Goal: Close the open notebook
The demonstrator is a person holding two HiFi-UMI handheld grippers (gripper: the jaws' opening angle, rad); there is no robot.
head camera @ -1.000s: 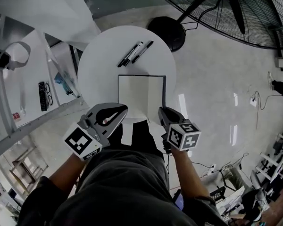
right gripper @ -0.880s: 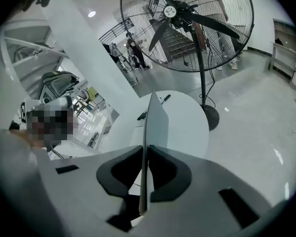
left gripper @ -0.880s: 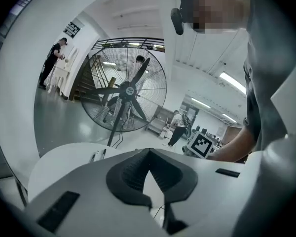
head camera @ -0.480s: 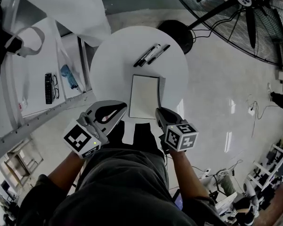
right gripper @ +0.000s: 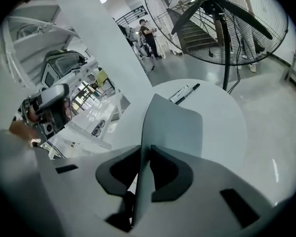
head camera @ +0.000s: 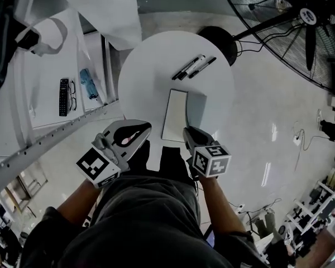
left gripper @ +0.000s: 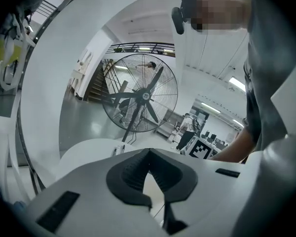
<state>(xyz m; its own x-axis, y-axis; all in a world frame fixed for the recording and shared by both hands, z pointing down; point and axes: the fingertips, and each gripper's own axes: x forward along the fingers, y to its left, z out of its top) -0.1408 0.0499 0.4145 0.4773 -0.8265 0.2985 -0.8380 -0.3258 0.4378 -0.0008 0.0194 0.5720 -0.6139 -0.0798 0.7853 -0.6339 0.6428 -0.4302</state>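
1. Your right gripper (head camera: 186, 132): clamped on the notebook's cover (right gripper: 172, 127), which stands edge-on between its pads. Its jaws have just been easing apart.
2. Your left gripper (head camera: 147, 128): closed, empty, level with the right one.
3. Notebook (head camera: 175, 115): on the table (head camera: 151, 77), just ahead of the right gripper, about half shut.
4. Risk: if the loosening grip lets go while the cover is upright, it may flop back open. A sideways pull could drag the notebook off the table's near edge.

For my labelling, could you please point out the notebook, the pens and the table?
notebook (head camera: 175, 115), head view, open white page.
pens (head camera: 188, 67), head view, left pen's middle.
table (head camera: 151, 71), head view, bare top.
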